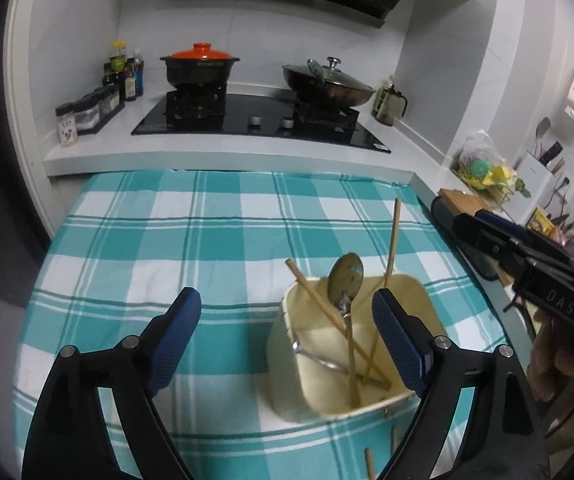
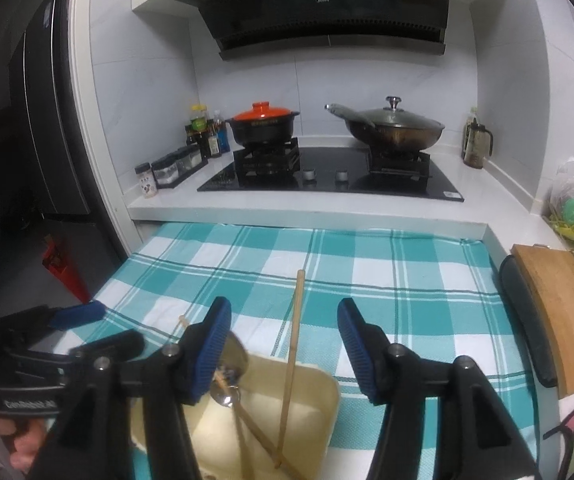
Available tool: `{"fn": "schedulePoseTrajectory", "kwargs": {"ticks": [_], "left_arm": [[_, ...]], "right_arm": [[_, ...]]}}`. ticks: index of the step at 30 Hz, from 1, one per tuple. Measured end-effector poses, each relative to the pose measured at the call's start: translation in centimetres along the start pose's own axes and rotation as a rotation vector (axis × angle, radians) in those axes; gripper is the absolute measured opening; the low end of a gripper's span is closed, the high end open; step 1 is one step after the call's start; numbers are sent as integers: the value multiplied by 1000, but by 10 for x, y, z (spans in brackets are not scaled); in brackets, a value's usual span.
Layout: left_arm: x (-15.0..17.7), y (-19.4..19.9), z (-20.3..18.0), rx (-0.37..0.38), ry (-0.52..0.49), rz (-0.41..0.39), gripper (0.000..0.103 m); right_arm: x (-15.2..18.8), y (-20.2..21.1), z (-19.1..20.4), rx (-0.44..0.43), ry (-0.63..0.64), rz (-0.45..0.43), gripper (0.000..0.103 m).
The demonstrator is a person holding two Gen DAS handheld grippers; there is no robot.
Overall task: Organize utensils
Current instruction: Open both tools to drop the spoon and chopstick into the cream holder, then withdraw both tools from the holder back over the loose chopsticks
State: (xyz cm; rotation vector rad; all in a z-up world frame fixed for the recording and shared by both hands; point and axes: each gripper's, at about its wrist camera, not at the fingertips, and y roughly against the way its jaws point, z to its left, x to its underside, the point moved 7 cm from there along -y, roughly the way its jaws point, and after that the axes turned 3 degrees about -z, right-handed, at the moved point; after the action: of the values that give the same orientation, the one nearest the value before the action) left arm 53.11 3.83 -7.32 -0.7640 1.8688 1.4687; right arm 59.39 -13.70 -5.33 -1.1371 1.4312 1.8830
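Observation:
A cream utensil holder [image 1: 287, 360] stands on the teal checked cloth [image 1: 167, 232]. It holds wooden chopsticks [image 1: 391, 240] and a metal spoon [image 1: 345, 280], bowl up. My left gripper [image 1: 287, 320] is open and empty, with its right finger at the holder's right rim. In the right wrist view the holder [image 2: 319, 408] sits low between the fingers of my right gripper [image 2: 283, 348], which is open and empty, above it. One chopstick [image 2: 297, 320] leans upright between them. The right gripper also shows at the right edge of the left wrist view [image 1: 527, 256].
A gas hob [image 2: 327, 176] with an orange-lidded pot [image 2: 263, 124] and a lidded wok [image 2: 395, 128] sits beyond the cloth. Bottles and spice jars [image 2: 191, 148] stand at the left. A wooden cutting board [image 2: 559, 312] lies on the right counter. Loose chopstick ends [image 1: 369, 464] lie near the holder.

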Motion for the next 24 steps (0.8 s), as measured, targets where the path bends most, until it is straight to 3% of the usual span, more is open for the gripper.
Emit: {"fn": "schedulePoseTrajectory", "kwargs": {"ticks": [6,11,18,24], "left_arm": [[46,87,31,-131,-185,20,97],[107,136,44,-213,-269,62,98],[213,151,7,-122,-183,98,100],[290,126,-28,-27,-54,176,100]], "right_arm": [[10,75,5,-1,56,-16,58],[46,145,2,22,122,-1,59],[125,212,-8,69,93,23,59],[247,228,-12,145,-31,92,59]]}}
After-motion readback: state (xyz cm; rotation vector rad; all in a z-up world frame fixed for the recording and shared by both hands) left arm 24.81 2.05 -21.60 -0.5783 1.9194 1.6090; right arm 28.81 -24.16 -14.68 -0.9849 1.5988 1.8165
